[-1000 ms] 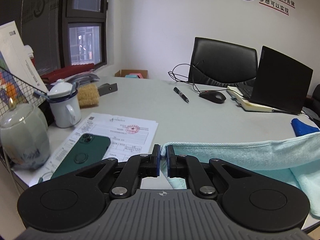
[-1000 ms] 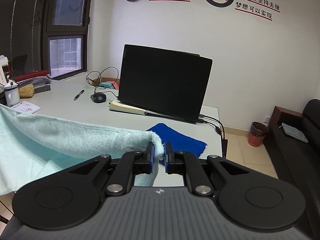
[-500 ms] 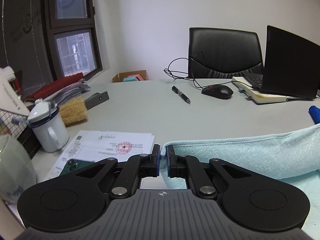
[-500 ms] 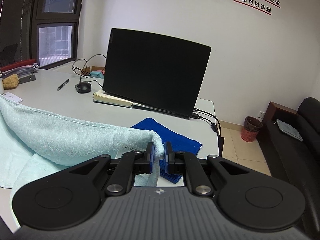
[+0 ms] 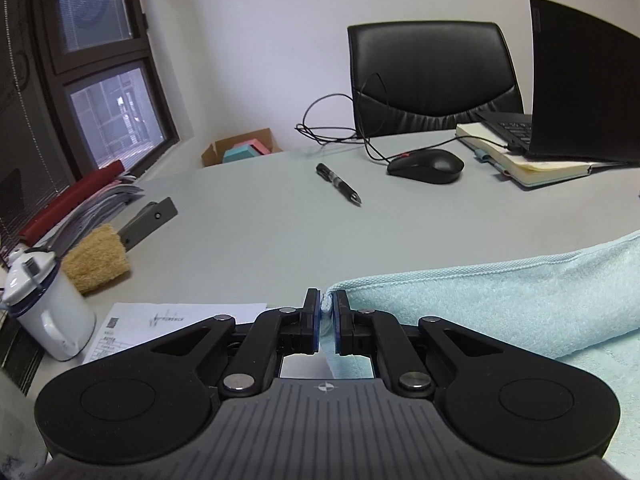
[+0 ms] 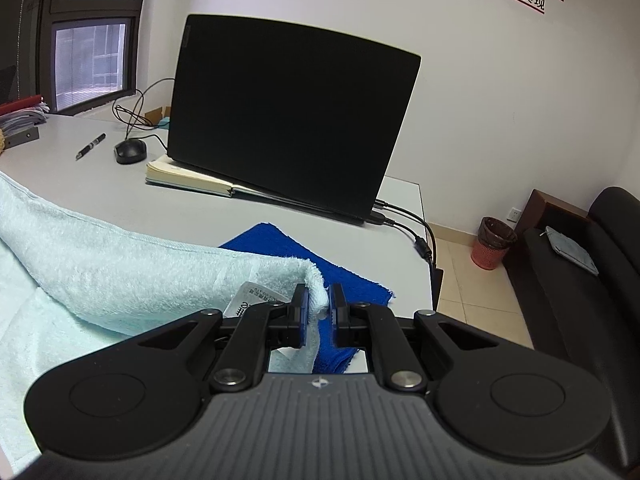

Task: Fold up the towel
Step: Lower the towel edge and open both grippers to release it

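Note:
A light blue towel [image 5: 500, 300] stretches across the grey table between my two grippers. My left gripper [image 5: 328, 306] is shut on the towel's left corner, and the hemmed edge runs off to the right. In the right wrist view the same towel [image 6: 120, 268] comes in from the left, with a white care label [image 6: 250, 300] showing near its corner. My right gripper [image 6: 319, 298] is shut on that right corner. The held edge is lifted and folded over a lower layer of towel lying on the table.
A folded dark blue cloth [image 6: 304, 252] lies under the right gripper. Further back are a black laptop [image 6: 288, 120] on a notebook [image 6: 188, 178], a mouse [image 5: 426, 166] and a pen [image 5: 339, 183]. At left stand a white mug [image 5: 44, 304], a brush [image 5: 98, 258] and papers [image 5: 160, 324]. An office chair [image 5: 432, 80] is behind the table.
Both grippers have carried the towel's held edge forward across the table and lower. The phone and jar at left have dropped out of the left view; the laptop looms closer.

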`<state>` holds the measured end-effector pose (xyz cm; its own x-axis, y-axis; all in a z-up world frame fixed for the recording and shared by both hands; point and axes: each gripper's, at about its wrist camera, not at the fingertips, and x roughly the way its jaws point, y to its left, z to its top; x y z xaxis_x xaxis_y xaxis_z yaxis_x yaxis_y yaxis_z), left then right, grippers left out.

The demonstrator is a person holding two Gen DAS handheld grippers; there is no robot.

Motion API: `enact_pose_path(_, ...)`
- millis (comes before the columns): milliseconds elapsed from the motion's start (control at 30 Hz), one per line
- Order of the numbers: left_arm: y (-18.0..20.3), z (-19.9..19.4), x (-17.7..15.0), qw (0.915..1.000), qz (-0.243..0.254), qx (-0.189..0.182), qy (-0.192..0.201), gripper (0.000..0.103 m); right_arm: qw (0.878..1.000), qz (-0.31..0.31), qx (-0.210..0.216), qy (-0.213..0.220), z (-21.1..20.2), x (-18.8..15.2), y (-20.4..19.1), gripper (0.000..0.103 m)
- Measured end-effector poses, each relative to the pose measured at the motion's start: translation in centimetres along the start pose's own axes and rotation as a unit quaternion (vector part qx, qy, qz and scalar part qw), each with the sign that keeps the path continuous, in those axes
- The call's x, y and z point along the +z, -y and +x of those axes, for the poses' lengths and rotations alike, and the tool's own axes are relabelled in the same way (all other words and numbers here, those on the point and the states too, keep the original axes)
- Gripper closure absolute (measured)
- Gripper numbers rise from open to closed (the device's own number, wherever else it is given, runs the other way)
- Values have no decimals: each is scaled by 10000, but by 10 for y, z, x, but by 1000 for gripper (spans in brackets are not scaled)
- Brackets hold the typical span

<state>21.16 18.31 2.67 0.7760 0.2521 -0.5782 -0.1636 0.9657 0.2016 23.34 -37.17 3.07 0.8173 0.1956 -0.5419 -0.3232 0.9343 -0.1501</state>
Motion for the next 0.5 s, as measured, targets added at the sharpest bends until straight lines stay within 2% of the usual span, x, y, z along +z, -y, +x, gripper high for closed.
enact_pose_path(400, 9, 42, 0, 9995, 87, -59, -297, 93, 9995, 8, 40, -303, 38, -4, 3, 90)
enact_pose_path(500, 8, 45, 0, 9994, 65, -58, -323, 87, 9995, 31, 27, -314, 42, -5, 3, 89)
